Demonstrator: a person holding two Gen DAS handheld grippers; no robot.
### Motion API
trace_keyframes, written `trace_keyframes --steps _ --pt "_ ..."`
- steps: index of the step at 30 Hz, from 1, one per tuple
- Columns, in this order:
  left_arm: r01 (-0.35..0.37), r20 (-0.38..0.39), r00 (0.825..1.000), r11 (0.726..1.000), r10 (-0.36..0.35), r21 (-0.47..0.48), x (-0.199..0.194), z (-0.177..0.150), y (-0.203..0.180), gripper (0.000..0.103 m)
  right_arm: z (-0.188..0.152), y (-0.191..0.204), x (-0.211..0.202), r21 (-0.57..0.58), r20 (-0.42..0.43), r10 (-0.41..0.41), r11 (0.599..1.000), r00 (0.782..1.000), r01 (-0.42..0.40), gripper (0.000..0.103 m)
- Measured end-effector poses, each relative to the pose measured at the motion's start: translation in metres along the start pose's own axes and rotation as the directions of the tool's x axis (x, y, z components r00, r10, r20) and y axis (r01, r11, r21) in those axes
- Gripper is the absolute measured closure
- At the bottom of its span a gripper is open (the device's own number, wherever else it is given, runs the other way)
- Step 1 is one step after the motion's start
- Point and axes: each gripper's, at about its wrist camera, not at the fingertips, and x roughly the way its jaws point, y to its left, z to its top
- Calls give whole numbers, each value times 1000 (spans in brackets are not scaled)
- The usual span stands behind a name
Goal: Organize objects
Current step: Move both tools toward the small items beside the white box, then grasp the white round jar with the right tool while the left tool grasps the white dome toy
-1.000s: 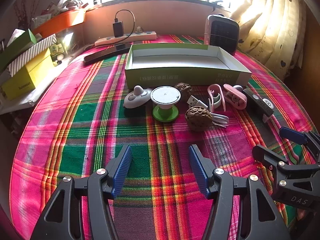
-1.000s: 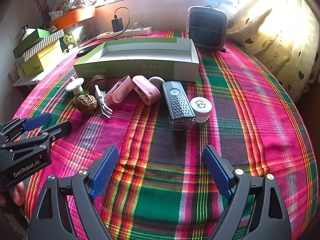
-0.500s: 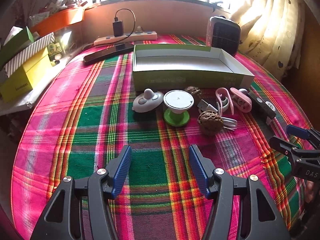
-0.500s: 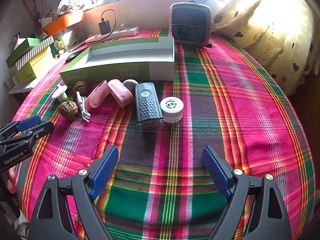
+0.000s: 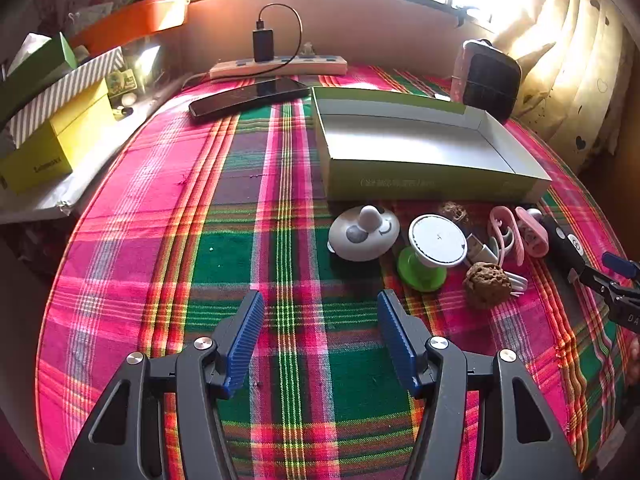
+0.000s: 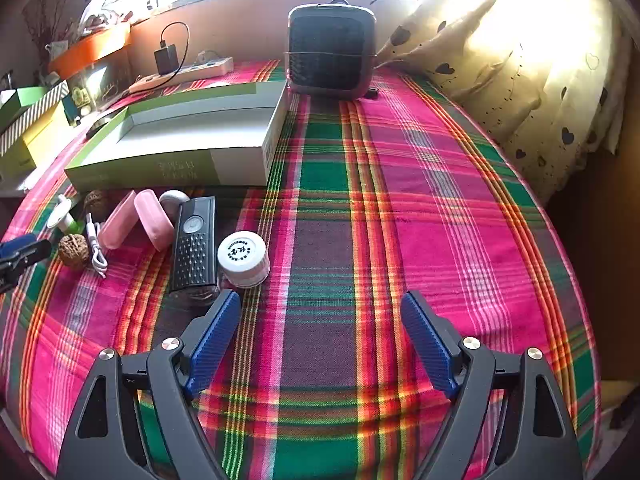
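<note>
An open, empty green-and-white box (image 5: 420, 148) (image 6: 192, 132) lies on the plaid table. In front of it sit a white knobbed lid (image 5: 362, 234), a white-and-green stand (image 5: 434, 248), a walnut (image 5: 486, 284) (image 6: 74, 250), a white cable (image 6: 96, 250), a pink case (image 5: 520, 232) (image 6: 136, 218), a black device (image 6: 192, 244) and a small white jar (image 6: 243, 254). My left gripper (image 5: 320, 316) is open and empty, short of the lid. My right gripper (image 6: 320, 320) is open and empty, right of the jar.
A black fan heater (image 6: 330, 52) stands behind the box. A phone (image 5: 248, 96) and a power strip with charger (image 5: 276, 64) lie at the back. Yellow and green boxes (image 5: 52, 148) sit on a side shelf left. A curtain (image 6: 540, 60) hangs on the right.
Both grippers have swung outward: the left view has turned left, the right view has turned right, so the objects have shifted sideways in each. Both stay open; nothing was picked up.
</note>
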Motion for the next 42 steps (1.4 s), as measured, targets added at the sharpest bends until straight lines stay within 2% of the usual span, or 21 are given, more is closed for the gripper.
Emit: trace_keyframes --steps 5,10,15,24,28,32,36,42 --pt "-13 -2 1000 1000 13 10 6 7 2 45 4 6 6 -57 -7 43 997 999 -43 23" --pt "-7 -4 1000 1000 7 12 13 15 3 45 10 9 12 -68 -11 74 995 997 -74 24" --pt "17 -11 1000 1000 -17 22 18 23 1 45 18 12 18 -68 -21 110 992 994 -111 30" --pt "100 -22 995 995 -99 24 18 28 2 45 21 14 18 -80 -10 133 988 991 -134 48" --pt "114 -20 993 992 -114 45 19 30 -3 45 22 14 17 -77 -3 132 988 991 -132 64" --pt "127 -23 992 990 -126 53 20 33 -2 45 21 11 17 -73 0 127 989 992 -127 75" --pt "148 -26 989 988 -147 33 22 37 0 45 21 11 18 -74 2 123 990 992 -122 75" --pt "114 -16 994 988 -113 100 25 40 -9 45 22 12 17 -77 2 118 990 993 -118 75"
